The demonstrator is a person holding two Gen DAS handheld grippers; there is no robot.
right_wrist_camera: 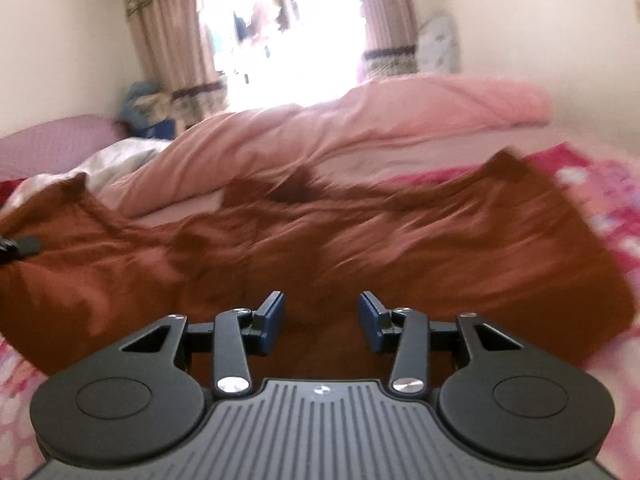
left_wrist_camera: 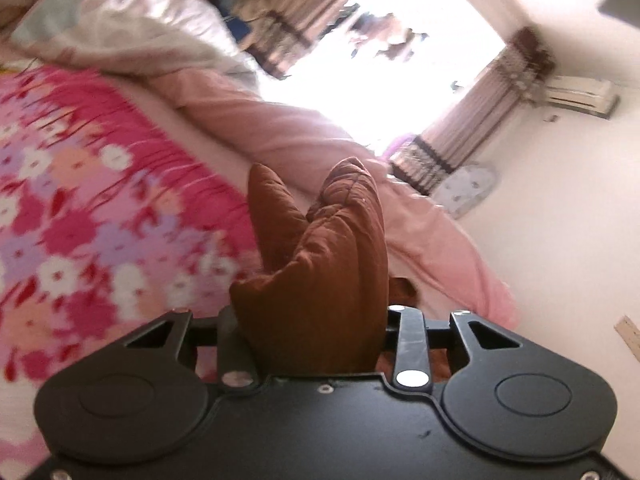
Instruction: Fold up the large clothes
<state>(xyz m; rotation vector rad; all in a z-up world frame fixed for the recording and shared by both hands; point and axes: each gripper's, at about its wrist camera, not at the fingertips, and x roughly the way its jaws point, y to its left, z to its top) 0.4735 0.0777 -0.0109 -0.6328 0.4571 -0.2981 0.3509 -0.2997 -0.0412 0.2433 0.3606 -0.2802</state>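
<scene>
Left wrist view: the left tongs (left_wrist_camera: 308, 320) are clamped on a thick bunch of the brown garment (left_wrist_camera: 320, 264), which stands up from between them toward 12 o'clock. Their tips are buried in the cloth, so the exact gap cannot be read, only that it is packed with fabric. The flowered bedsheet (left_wrist_camera: 80, 216) fills the 9 o'clock side and a pink quilt (left_wrist_camera: 280, 128) runs from 11 toward 4 o'clock. The view is tilted, with the window (left_wrist_camera: 400, 60) at 1 o'clock.

Right wrist view: the right tongs (right_wrist_camera: 322, 320) stand wide open and hold nothing; their blue pads (right_wrist_camera: 276, 316) hover over the garment's near edge, and whether they touch it cannot be told. The brown garment (right_wrist_camera: 320, 240) lies spread across the bed from 9 to 3 o'clock, rumpled. The left tongs (right_wrist_camera: 16, 246) show at the 9 o'clock edge, at that end of the cloth.

To fold well, I judge the right tongs should pinch the near edge cleanly, taking both layers, matching the left grip so the cloth lifts evenly. Then both should carry it over together, keeping it taut to avoid creases.
</scene>
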